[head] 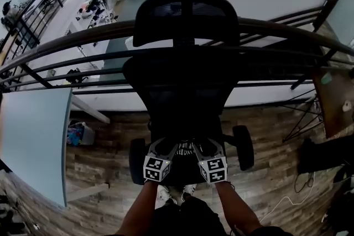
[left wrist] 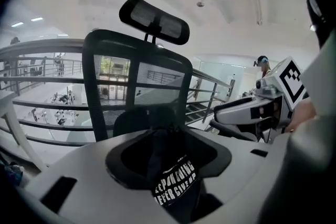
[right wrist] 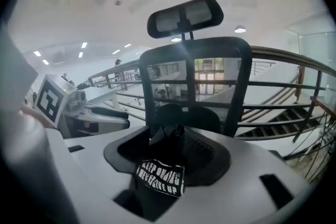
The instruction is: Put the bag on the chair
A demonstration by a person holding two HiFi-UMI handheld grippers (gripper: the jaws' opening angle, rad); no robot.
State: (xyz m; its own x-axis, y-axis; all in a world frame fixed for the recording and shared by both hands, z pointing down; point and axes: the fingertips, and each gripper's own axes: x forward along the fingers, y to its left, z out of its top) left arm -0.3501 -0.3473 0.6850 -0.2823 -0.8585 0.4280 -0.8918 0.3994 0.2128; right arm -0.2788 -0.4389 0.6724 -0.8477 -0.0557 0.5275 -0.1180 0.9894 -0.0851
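Note:
A black mesh office chair [head: 182, 80] with a headrest [head: 187, 16] stands in front of me against a railing. Both grippers hover side by side over the front of its seat. A black bag strap with white print [head: 186, 147] runs between them; the rest of the bag is dark against the seat and hard to make out. In the left gripper view the strap [left wrist: 173, 181] lies loose in the gap of my left gripper [left wrist: 168, 165], whose jaws stand wide. My right gripper [right wrist: 168, 160] also stands wide around the printed strap [right wrist: 160, 178]. The chair back [left wrist: 139, 81] rises just beyond.
A dark metal railing [head: 66, 41] runs behind the chair, with a lower floor far beneath. A pale blue tabletop [head: 33, 141] sits at the left and a brown table [head: 337, 102] at the right. The floor [head: 110, 163] is wood planks, and cables [head: 287, 202] lie at the lower right.

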